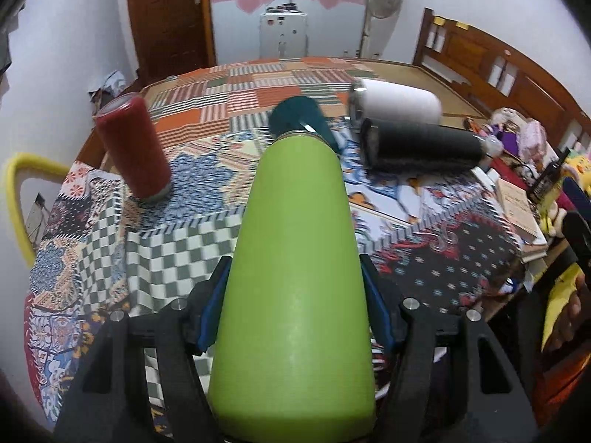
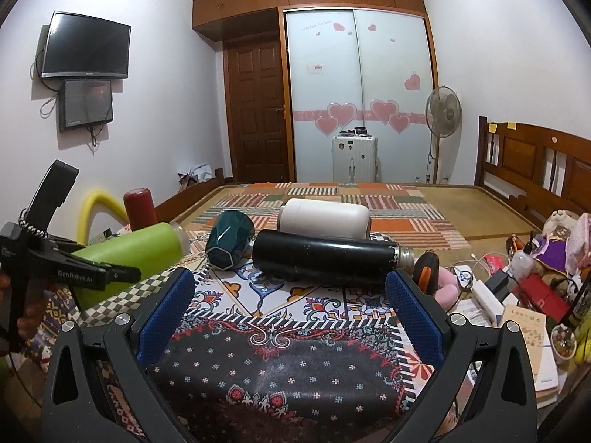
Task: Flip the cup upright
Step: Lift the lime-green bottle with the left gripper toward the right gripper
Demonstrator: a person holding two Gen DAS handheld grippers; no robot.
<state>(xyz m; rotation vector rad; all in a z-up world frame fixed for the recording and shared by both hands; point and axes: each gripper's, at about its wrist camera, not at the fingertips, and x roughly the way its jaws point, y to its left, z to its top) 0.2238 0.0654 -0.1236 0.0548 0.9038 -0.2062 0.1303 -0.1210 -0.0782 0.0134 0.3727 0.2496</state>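
Note:
My left gripper is shut on a lime-green bottle, held tilted above the patterned cloth with its neck pointing away; it also shows in the right wrist view, where the left gripper clamps it. A dark teal cup lies on its side, partly hidden behind the bottle's neck in the left wrist view. A black bottle and a white bottle lie on their sides. A red tumbler stands on the cloth. My right gripper is open and empty, low over the cloth.
The patterned tablecloth covers the table. Books, toys and small clutter crowd the right edge. A yellow chair back stands at the left. A bed with wooden headboard lies beyond.

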